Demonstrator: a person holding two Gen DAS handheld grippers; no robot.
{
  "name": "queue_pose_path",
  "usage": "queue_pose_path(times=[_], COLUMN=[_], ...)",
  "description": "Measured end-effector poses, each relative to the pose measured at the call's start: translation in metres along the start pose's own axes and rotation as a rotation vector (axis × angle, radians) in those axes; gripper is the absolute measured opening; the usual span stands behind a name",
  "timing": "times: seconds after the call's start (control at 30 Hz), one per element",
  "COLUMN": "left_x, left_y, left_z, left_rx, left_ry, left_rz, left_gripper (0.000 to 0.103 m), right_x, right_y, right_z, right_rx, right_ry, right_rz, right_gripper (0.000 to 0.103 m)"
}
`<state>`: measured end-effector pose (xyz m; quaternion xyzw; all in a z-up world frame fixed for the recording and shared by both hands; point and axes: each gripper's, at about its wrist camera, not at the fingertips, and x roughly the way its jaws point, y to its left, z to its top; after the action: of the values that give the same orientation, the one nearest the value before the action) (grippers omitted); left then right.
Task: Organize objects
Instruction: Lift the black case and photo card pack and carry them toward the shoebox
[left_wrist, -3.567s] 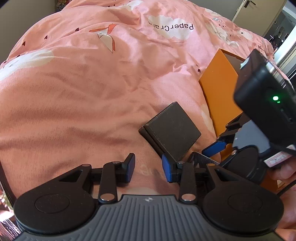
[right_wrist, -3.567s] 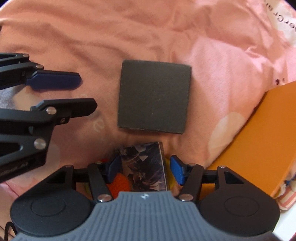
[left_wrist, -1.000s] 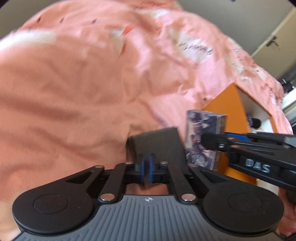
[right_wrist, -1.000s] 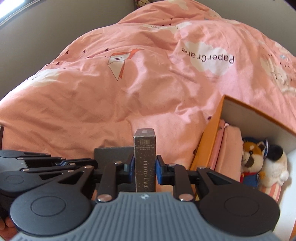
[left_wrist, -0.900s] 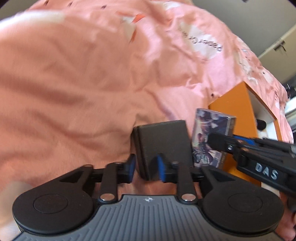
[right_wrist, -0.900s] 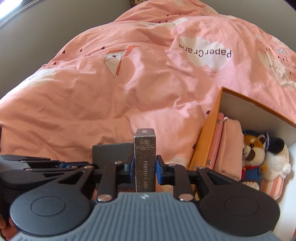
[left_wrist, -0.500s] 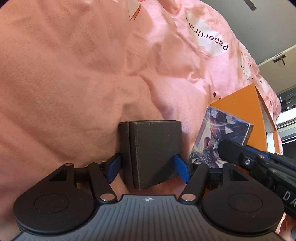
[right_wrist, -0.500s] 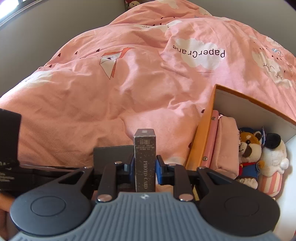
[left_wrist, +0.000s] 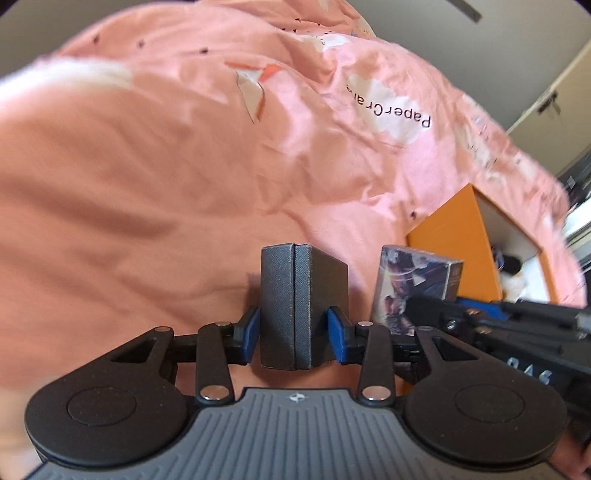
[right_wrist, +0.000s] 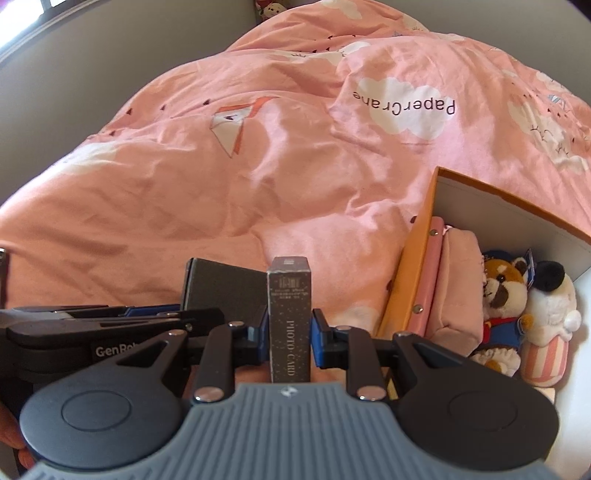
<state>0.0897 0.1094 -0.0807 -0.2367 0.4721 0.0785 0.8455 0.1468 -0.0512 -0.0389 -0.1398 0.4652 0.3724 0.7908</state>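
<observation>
While I am holding the dark grey box (left_wrist: 301, 306) clenched in my left gripper (left_wrist: 295, 328), whose jaws were just closing on it, my right gripper (right_wrist: 290, 332) is grasping the photo card box (right_wrist: 289, 317) above the pink duvet (right_wrist: 258, 177), near the orange storage box (right_wrist: 413, 280). I am worrying they are colliding or slipping, because both are so close

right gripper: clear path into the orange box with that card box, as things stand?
Probably yes. The right gripper grips the card box; the orange box lies open beside it, with bare space behind the pink pouch and plush toys.
</observation>
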Motion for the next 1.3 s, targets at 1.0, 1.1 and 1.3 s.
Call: queue_pose_path(times=[1.0,1.1,1.3], left_x=[0.034,0.034,0.031], left_y=[0.029,0.027,0.028], left_z=[0.003,0.001,0.0], left_rx=[-0.135,-0.127,-0.122], left_ry=[0.046,0.03,0.021], left_rz=[-0.056,-0.047,-0.063], left_gripper=[0.056,0.054,0.049], right_x=[0.046,0.046,0.044], right_y=[0.014,0.015,0.016], right_z=[-0.012,-0.013,-0.014], right_rx=[-0.007,-0.009,-0.013], right_ry=[0.104,0.099,0.086], right_rz=[0.022,0.021,0.017], right_gripper=[0.025,0.025,0.024])
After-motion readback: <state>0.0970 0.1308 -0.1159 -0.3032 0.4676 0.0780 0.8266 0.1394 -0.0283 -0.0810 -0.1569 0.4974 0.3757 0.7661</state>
